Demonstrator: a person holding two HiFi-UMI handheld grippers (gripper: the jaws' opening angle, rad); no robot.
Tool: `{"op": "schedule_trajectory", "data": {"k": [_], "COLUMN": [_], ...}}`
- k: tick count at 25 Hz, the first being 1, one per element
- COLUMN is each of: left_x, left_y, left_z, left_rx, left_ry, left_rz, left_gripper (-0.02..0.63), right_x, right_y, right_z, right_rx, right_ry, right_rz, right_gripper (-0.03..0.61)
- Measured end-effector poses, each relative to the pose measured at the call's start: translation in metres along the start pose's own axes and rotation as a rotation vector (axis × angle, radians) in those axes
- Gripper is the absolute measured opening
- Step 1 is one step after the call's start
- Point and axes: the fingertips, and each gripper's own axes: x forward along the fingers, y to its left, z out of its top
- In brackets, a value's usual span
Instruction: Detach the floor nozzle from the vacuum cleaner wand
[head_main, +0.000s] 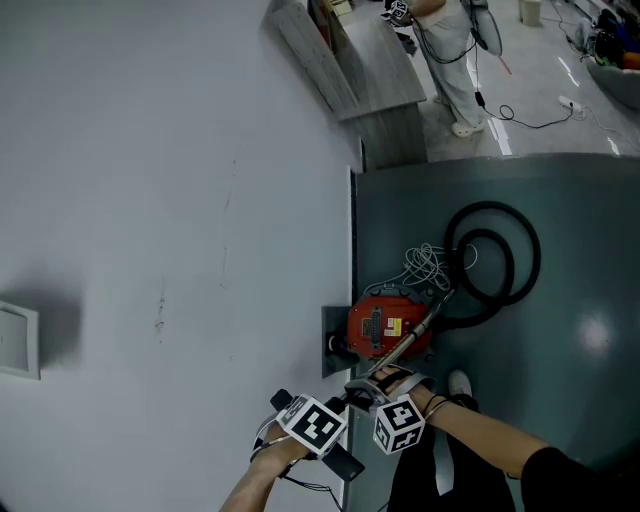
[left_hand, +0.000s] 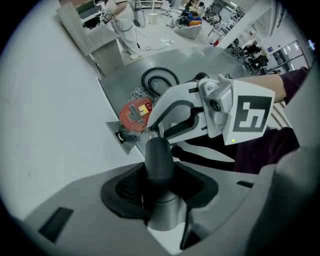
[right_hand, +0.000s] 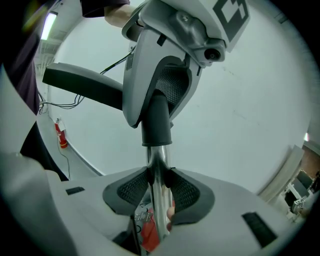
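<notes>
The chrome wand (head_main: 408, 342) rises from the red vacuum cleaner (head_main: 388, 325) toward me. My right gripper (head_main: 385, 385) is shut on the wand (right_hand: 160, 175), its pads (right_hand: 185, 192) pressed to both sides just below the dark collar (right_hand: 157, 122). My left gripper (head_main: 335, 410) is shut on the floor nozzle's dark neck (left_hand: 159, 160), right beside the right gripper (left_hand: 200, 115). The nozzle's flat dark head (right_hand: 82, 85) sticks out sideways behind the left gripper (right_hand: 165, 90) and is held in the air. Neck and wand stand in one line.
A black hose (head_main: 495, 265) lies coiled on the dark floor mat (head_main: 560, 220), with a white cable bundle (head_main: 428, 265) next to it. The pale wall (head_main: 150, 200) fills the left, with a white box (head_main: 18, 340). A grey cabinet (head_main: 350, 55) and a standing person (head_main: 455, 50) are far off.
</notes>
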Motion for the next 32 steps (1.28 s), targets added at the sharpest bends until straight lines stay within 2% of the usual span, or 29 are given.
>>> {"op": "schedule_trajectory", "data": {"k": [3, 6, 8, 12, 14, 18, 20, 24, 27, 29, 32], "left_x": [-0.006, -0.008, -0.010, -0.007, -0.004, -0.009, -0.013, -0.014, -0.014, -0.016, -0.021], "left_y": [-0.002, -0.003, -0.002, 0.000, -0.003, -0.006, -0.006, -0.004, -0.008, -0.010, -0.013], "left_z": [0.010, 0.012, 0.010, 0.002, 0.002, 0.011, 0.015, 0.006, 0.004, 0.005, 0.007], "left_rx": [0.036, 0.030, 0.015, -0.040, -0.033, 0.045, 0.059, -0.015, -0.045, -0.036, -0.040], "left_ry": [-0.051, -0.084, -0.083, 0.001, 0.009, -0.069, -0.085, -0.018, -0.025, -0.068, -0.141], "left_rz": [-0.077, -0.143, -0.135, 0.020, 0.048, -0.051, -0.072, 0.014, 0.035, 0.001, -0.098], "left_gripper": [0.179, 0.183, 0.183, 0.181, 0.181, 0.181, 0.183, 0.179, 0.179, 0.179, 0.181], "right_x": [-0.006, -0.008, -0.007, -0.003, -0.003, -0.011, -0.013, -0.011, -0.012, -0.015, -0.020], "right_y": [-0.003, -0.004, -0.005, -0.002, 0.000, -0.002, -0.005, -0.006, -0.004, -0.003, -0.002], "right_z": [-0.001, 0.000, 0.002, 0.003, -0.001, -0.003, -0.002, 0.003, 0.002, 0.003, 0.007], "right_rx": [-0.003, -0.005, -0.006, 0.005, 0.010, 0.004, 0.011, 0.011, 0.013, 0.015, 0.023], "right_ry": [-0.017, -0.034, -0.042, -0.009, 0.007, -0.012, -0.017, -0.025, -0.027, -0.040, -0.063], "right_rz": [-0.012, -0.015, -0.016, -0.017, -0.017, -0.031, -0.037, -0.018, -0.017, -0.019, -0.026], "right_gripper": [0.146, 0.146, 0.144, 0.146, 0.146, 0.146, 0.146, 0.146, 0.146, 0.146, 0.146]}}
